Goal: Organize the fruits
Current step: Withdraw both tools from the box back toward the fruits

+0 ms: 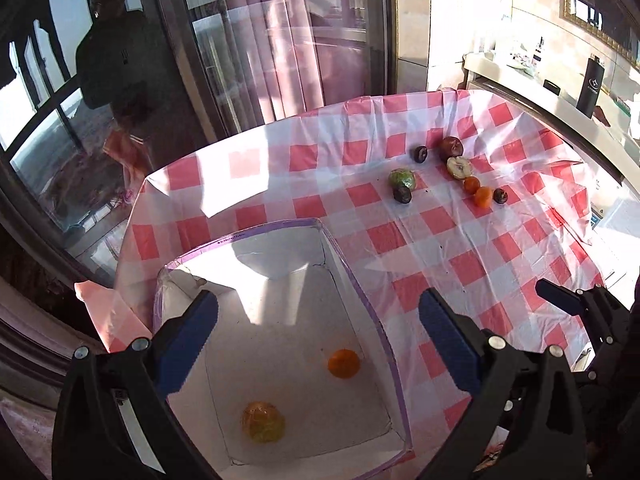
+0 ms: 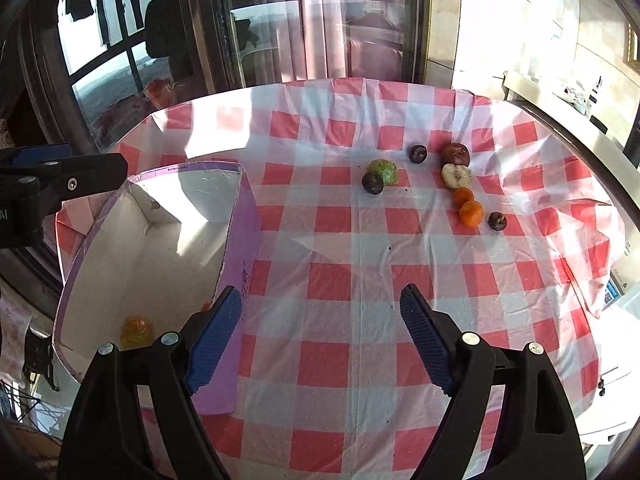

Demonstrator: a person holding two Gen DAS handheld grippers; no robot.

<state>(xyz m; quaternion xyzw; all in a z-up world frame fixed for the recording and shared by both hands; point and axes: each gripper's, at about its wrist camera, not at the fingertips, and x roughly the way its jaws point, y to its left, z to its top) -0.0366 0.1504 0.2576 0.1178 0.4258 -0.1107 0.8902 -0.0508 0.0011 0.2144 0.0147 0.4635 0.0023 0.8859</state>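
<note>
My left gripper (image 1: 320, 300) hangs open over a white box with a purple rim (image 1: 352, 280). An orange (image 1: 344, 363) and a yellow fruit (image 1: 263, 421) lie on the box floor. My right gripper (image 2: 320, 294) is open over the checked cloth, just right of the box wall (image 2: 240, 216), with nothing between its fingers. At the far right of the table lie a green fruit (image 2: 384, 171), a red apple (image 2: 455, 154), a halved apple (image 2: 455, 176), two small oranges (image 2: 470, 213) and three dark plums (image 2: 373, 183).
A red and white checked cloth (image 2: 360, 280) covers the table. Glass doors and a pink curtain (image 1: 280, 40) stand behind it. A counter with a black bottle (image 1: 591, 84) runs along the right side. A person's reflection shows in the glass.
</note>
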